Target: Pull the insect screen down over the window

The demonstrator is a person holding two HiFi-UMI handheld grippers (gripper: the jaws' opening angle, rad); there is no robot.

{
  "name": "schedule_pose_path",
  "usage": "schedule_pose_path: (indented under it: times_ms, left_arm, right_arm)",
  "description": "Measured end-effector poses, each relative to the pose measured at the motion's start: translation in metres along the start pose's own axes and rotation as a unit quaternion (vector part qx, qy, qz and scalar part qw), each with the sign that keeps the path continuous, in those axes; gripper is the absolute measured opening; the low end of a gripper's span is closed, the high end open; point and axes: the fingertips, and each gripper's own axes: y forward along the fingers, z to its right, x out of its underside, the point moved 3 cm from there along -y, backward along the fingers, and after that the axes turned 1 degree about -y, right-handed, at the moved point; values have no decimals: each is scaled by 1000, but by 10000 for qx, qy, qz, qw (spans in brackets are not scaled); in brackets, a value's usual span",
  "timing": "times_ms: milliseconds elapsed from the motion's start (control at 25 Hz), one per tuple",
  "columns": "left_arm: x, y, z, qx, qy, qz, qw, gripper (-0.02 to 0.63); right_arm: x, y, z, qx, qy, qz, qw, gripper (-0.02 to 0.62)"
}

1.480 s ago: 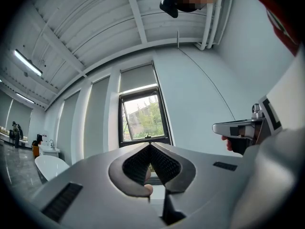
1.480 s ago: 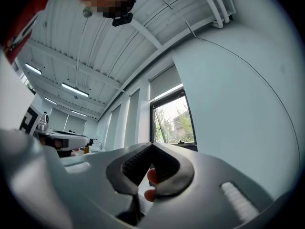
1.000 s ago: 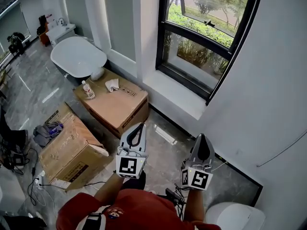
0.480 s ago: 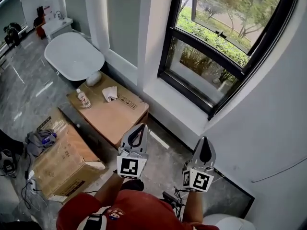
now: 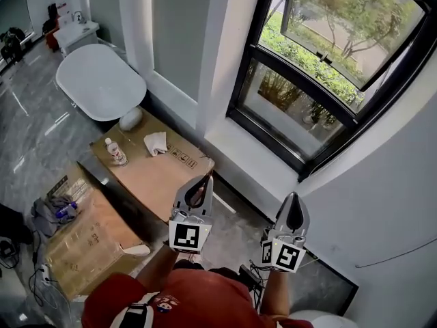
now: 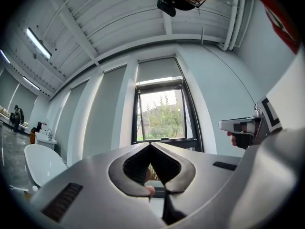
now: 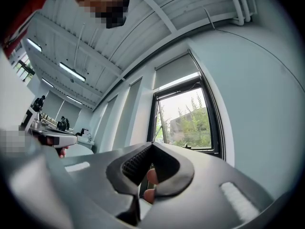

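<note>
floor (image 5: 41,125): grey marble | bathtub (image 5: 99,80): white | window (image 5: 307,80): black frame | ceiling lights (image 6: 37,43): on

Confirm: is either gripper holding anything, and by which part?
Nothing is held. The left gripper and right gripper are both shut with nothing between the jaws, in the air apart from the window.

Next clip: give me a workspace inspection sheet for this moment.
Surface: glossy grey floor.
Job's things: window, glass uncovered; no insect screen seen drawn down.
Clutter: cardboard box bearing a bottle and crumpled cloth; second box beside it.
Grippers: left gripper and right gripper both shut, empty, short of the window.
Cables: floor cables by the second box; wall cable.
Surroundings: white bathtub.
</note>
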Motion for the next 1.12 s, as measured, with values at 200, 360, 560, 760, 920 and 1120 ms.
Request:
schedule_pose_path:
  times_ms: [200,360,560,760,920,1120]
  left_arm:
    - [-1,18,-15,27,-37,69,10000,6]
    - [6,33,-22,21,14,92,10000,5]
    - [17,63,-29,-20,57,17,10000,5]
    - [26,109,-29,74,75,-48,9999,6]
    - [36,158,-25,116,215,-6,9997,5]
    - [36,228,-5,281,167,-135,9994,5]
  right_arm:
    - [5,19,-1,112,79,78,9999,9]
    - [16,32,3,164,85,81,9998,9]
    - [35,60,10,146,125,82,9998,9]
    - [55,100,28,221,198,44,9995,9]
    - [72,135,50,249,161,-12,9996,9]
    - [85,182,91,387,205,-59,9990,9]
